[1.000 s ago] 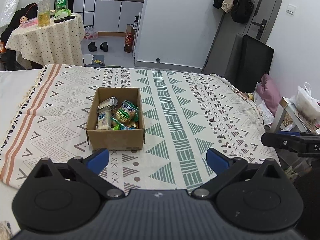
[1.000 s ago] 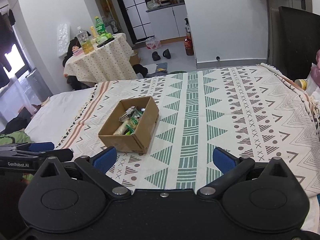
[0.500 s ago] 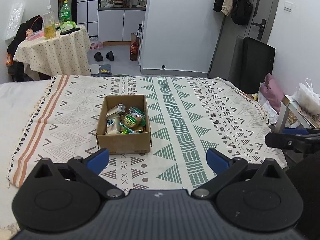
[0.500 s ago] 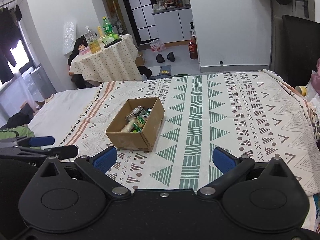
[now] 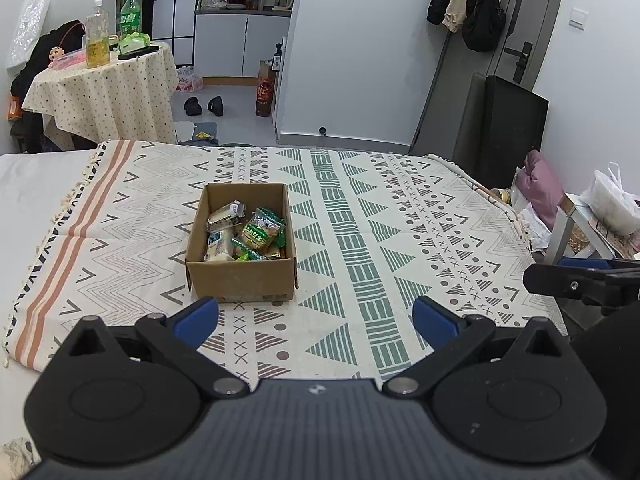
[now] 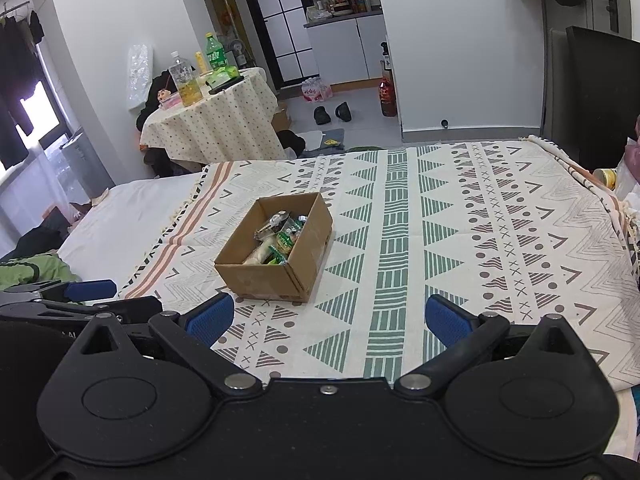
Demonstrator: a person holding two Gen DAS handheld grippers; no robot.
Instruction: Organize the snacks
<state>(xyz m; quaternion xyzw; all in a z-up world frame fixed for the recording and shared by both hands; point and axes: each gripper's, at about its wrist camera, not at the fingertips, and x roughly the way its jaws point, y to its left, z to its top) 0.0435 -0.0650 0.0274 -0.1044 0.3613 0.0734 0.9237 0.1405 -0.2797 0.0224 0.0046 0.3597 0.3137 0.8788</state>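
while both grippers hang back at the near edge of the bed, the cardboard box (image 5: 241, 254) sits left of centre on the patterned blanket (image 5: 400, 216), with the snack packets (image 5: 248, 236) heaped loosely inside it. the left gripper (image 5: 316, 318) has its blue pads spread wide with nothing between them, and the right gripper (image 6: 327, 318) is likewise wide apart and empty. no packet shows anywhere on the blanket outside the box, so the sorting looks either finished or not yet begun; i cannot tell which.

the risks come from the soft ground and the crinkly wrappers. a downward reach into the box could press it into the bedding and tip it toward its near wall, spilling packets. the packets overlap, so a pinch on the green one (image 5: 260, 232) may drag a neighbour up with it, or slip off the slick film. the two tools are close side by side and could knock together if both go for the box at once.
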